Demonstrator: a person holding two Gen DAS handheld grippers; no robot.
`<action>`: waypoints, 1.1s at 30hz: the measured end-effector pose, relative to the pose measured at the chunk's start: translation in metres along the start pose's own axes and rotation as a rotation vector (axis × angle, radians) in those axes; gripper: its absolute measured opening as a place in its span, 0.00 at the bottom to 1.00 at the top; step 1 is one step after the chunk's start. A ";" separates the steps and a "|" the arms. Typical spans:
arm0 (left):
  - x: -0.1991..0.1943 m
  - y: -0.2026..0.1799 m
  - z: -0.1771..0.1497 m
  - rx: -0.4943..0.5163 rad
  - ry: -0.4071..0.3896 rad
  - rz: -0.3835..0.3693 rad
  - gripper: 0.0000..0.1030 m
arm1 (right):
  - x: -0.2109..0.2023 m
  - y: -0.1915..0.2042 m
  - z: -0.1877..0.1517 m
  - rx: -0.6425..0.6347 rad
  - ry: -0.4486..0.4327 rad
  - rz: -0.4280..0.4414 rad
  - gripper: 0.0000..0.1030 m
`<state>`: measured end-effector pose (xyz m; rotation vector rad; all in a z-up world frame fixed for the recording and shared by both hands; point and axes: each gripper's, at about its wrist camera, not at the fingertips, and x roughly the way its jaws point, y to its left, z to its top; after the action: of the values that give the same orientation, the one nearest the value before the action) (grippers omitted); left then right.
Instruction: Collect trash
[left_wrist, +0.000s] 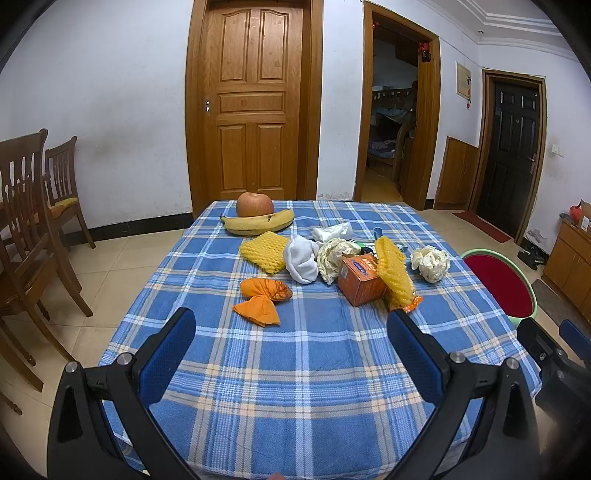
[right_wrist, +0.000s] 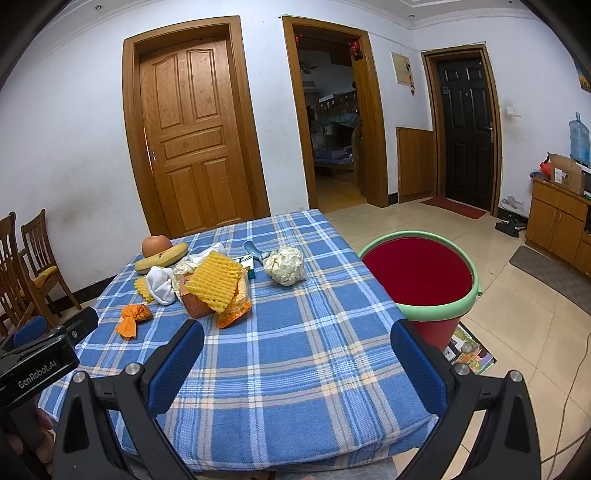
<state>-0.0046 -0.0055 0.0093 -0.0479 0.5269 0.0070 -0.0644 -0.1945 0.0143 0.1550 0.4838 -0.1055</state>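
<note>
Several bits of trash are sitting ahead of both tools: crumpled paper ball (right_wrist: 284, 266), ribbed yellow foam net (right_wrist: 215, 282), orange wrapper (left_wrist: 263, 300). Left gripper (left_wrist: 291, 347) and right gripper (right_wrist: 297, 356) are hanging wide apart, gripping nothing, round red bucket (right_wrist: 436, 310) just right.

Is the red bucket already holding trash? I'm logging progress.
No, the red bucket beside the table shows only its bare red inside in the right wrist view.
</note>
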 end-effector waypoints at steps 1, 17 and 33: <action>-0.001 -0.001 0.001 0.000 0.000 0.001 0.99 | -0.001 -0.001 0.000 0.000 0.000 0.000 1.00; -0.001 0.005 0.005 -0.001 -0.003 -0.010 0.99 | -0.001 0.000 0.001 -0.001 0.001 0.001 1.00; -0.001 0.009 0.007 -0.005 -0.010 -0.012 0.99 | -0.003 0.003 0.003 -0.002 -0.001 -0.001 1.00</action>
<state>-0.0019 0.0040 0.0155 -0.0561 0.5161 -0.0034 -0.0658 -0.1922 0.0187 0.1532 0.4831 -0.1060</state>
